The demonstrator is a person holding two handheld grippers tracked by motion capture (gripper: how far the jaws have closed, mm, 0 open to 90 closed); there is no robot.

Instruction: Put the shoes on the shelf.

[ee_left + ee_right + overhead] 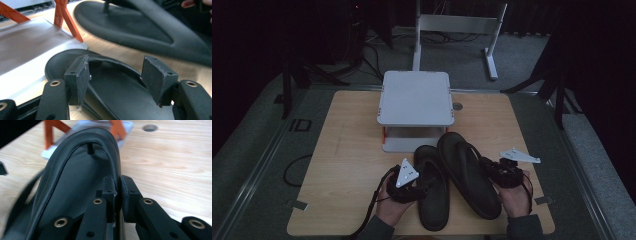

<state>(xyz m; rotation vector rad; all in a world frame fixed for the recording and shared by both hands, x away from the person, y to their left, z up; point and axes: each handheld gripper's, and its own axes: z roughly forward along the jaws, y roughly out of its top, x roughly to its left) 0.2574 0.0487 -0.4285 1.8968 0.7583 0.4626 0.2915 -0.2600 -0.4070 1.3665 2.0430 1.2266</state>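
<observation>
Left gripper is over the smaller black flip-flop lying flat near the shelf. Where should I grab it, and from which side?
Take the black rubber flip-flop by its strap, coming from the heel end as the left gripper now faces. The sole lies flat on the wooden table, leaving little edge to pinch, while the strap arches above the footbed and already sits between the open jaws. The right gripper pinches the other flip-flop at its rim.

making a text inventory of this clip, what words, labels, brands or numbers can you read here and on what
"ID" reads in pale letters on the dark floor mat left of the table.
No brand or number is readable on the two black flip-flops, the white shelf stand or the grippers' grey plates.
</observation>
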